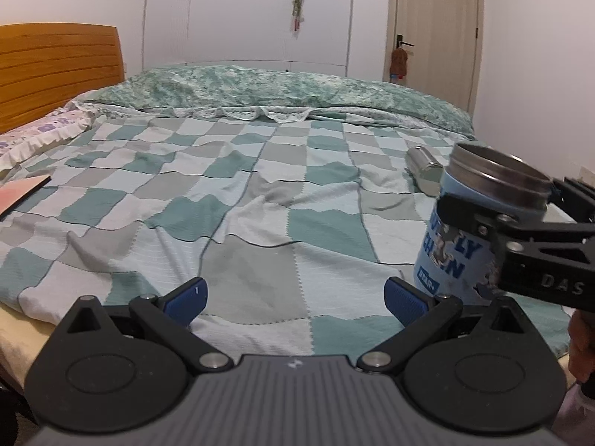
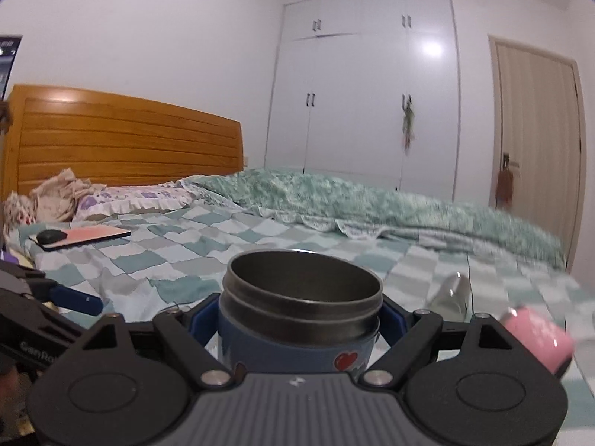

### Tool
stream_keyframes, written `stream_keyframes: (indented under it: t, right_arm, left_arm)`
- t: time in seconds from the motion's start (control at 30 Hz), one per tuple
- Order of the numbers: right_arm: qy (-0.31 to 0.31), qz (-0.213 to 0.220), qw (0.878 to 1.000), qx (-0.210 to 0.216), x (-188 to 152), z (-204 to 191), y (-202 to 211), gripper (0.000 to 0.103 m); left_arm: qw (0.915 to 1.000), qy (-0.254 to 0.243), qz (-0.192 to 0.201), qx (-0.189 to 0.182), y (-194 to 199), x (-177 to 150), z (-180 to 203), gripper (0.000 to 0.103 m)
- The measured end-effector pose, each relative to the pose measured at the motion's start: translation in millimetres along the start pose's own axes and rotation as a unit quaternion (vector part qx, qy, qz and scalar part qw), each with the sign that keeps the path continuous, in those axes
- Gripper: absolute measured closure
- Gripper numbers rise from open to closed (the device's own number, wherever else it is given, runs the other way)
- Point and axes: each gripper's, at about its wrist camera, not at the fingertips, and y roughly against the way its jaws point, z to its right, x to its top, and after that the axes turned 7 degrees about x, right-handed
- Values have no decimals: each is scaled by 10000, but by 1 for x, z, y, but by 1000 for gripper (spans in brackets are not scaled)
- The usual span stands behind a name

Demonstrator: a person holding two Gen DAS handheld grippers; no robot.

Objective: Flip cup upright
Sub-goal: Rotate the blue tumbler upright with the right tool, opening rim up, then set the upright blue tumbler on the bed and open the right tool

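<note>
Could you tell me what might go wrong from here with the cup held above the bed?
The blue cup, mouth up and clamped by the right gripper, would be set down on a wrinkled checkered blanket, so it could tip. A steel cup lying close behind might get knocked.

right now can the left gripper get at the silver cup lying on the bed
Probably yes: the left gripper is open and empty, only bare blanket ahead. The silver cup lies far right, behind the blue cup the right gripper holds.

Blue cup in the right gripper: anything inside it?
Blue cup is mouth-up, clamped by the right gripper. Only dark bare metal of the upper inner wall shows; nothing visible there. The near rim hides the bottom, so contents cannot be ruled out.
</note>
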Motion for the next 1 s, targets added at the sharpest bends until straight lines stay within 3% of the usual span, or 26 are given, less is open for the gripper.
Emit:
stream_keyframes:
  t: [0.17,0.3,0.37,0.73,0.8,0.9,1.0]
  right_arm:
    - [80,60,10000,0,-6,-9,-22,18]
    - [27,-175,9998,-35,-16,-13,-46,18]
    - [-14,-333,9994,-52,-25,-15,-56,18]
    - [8,-203,9998,-4,-29,-18,-53,18]
    - [-267,41,9996,108,-27,-9,-42,16]
    - [-502,461,9976,156,-21,3,-16,0]
    - [-375,700,9968,76,-13,12,14,0]
  left_arm:
    - [9996,31,-90,279,-7,-2,-10,0]
    - [9987,41,-120,484,-10,-6,-17,0]
    - [9986,35,-128,514,-9,-8,-20,0]
    - [9986,56,-85,510,-6,-8,-23,0]
    - [9987,65,-41,504,-2,-8,-21,0]
    - [9987,78,120,480,8,-7,-18,0]
    - [9989,-25,292,373,20,-5,-8,0]
